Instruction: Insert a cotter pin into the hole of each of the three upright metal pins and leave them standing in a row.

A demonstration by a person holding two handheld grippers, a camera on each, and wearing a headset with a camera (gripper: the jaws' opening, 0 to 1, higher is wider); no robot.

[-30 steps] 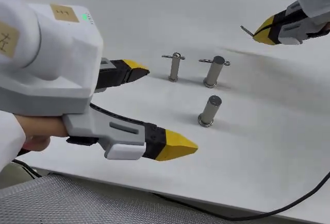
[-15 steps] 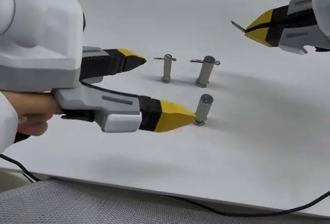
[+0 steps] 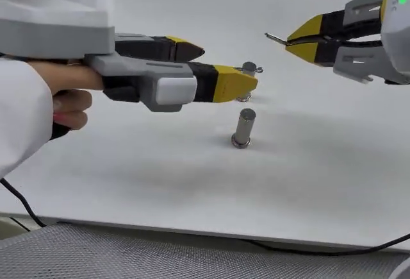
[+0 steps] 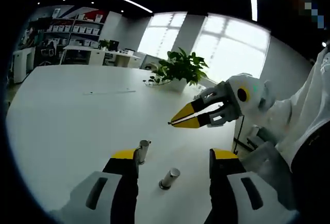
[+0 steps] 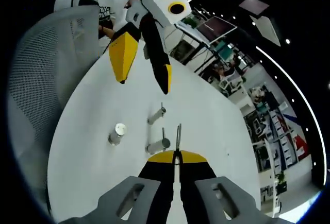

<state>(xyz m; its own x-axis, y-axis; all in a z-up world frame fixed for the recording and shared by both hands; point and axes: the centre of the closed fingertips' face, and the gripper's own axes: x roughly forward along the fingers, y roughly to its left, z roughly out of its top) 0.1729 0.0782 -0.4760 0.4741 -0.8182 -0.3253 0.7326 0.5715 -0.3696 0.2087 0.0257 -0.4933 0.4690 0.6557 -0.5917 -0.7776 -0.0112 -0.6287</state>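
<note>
Head view has my right gripper (image 3: 288,40) raised off to the right above the table (image 3: 128,176). Its jaws are pressed together on a cotter pin (image 3: 273,36), whose thin end pokes out past the tips toward the middle. I hold it by one end, I think, so the free length can slide through a hole. My left gripper (image 3: 224,67) reaches in from the left with its jaws apart and nothing between them. I judge it is there to steady a post while the other hand threads it. The bare metal pin (image 3: 243,127) stands upright on the table below the left jaws, apart from them and nearer to me than the others, so it looks out of line with them.

Right gripper view makes the count plainer. The nearer fitted pin (image 5: 159,144) stands just ahead of my closed tips, the farther fitted pin (image 5: 157,115) is beyond it, and each has a wire through its top. The bare one stands off to the side.

Much is hard to read. In the head view my lower left jaw covers most of the fitted pair, and just one top with its wire peeks past the yellow tip. In the left gripper view one post is partly hidden behind my own jaw. I cannot make out the hole in the bare pin, nor which way it faces, so I cannot tell whether the wire is lined up with it.
</note>
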